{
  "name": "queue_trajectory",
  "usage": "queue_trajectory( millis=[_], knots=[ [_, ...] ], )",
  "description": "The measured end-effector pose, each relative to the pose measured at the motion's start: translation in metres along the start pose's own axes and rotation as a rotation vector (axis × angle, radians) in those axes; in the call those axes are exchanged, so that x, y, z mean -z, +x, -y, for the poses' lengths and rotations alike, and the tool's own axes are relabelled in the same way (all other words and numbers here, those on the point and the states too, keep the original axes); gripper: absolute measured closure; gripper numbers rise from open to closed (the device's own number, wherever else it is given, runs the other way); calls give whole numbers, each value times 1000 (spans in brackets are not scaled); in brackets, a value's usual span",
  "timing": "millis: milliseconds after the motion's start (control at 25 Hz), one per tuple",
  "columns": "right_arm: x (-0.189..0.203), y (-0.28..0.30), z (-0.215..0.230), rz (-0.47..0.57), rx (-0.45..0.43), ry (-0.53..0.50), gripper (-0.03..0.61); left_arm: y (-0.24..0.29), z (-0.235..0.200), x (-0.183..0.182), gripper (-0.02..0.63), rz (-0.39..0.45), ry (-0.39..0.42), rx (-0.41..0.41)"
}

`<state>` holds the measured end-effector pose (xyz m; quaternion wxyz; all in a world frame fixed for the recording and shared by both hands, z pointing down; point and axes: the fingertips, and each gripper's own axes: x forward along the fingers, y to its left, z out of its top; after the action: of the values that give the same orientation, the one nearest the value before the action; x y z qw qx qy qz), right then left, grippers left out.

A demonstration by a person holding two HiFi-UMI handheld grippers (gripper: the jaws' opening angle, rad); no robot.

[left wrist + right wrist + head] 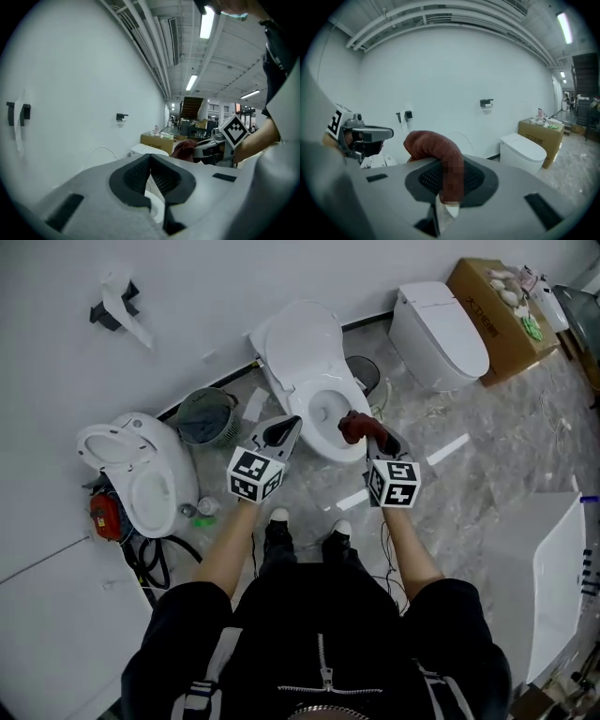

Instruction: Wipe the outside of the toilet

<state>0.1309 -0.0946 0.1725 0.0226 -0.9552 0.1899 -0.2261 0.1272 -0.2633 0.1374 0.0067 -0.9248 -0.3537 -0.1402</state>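
Observation:
The white toilet [302, 360] stands with its lid up against the wall, and its bowl rim [328, 439] lies just ahead of both grippers. My left gripper [292, 422] hovers by the bowl's left edge. Its jaws are shut with nothing between them, and the pads meet at the tip [150, 157]. Over the bowl's right side, my right gripper [364, 430] is shut on a red-brown cloth [353, 424]. The cloth [432, 146] bulges up out of the jaws and hides the pads. In the left gripper view, the right gripper [209, 145] and the cloth [184, 148] show to the right.
A second open toilet [139, 468] with a red device [103, 517] and cables is at the left, with a grey basket [208, 415] beside it. A closed toilet [439, 332] and a cardboard box [495, 313] stand at the right. A white basin [555, 589] is near right.

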Motion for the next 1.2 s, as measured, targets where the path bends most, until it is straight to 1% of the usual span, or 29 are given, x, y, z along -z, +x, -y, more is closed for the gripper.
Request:
queue_trajectory(
  millis=[160, 360, 480, 720, 1200],
  knots=[
    [-33, -14, 13, 49, -51, -7, 522, 3, 17, -28, 615, 59, 6, -54],
    [-47, -43, 23, 77, -104, -19, 522, -7, 42, -41, 615, 103, -5, -114],
    [-57, -52, 22, 100, -125, -26, 522, -14, 48, -47, 615, 118, 1, -139],
    [-52, -68, 18, 118, -156, -19, 523, -25, 65, -43, 615, 108, 8, -154],
    [-48, -78, 11, 122, -190, -28, 523, -37, 72, -41, 615, 117, -6, -184]
  ],
)
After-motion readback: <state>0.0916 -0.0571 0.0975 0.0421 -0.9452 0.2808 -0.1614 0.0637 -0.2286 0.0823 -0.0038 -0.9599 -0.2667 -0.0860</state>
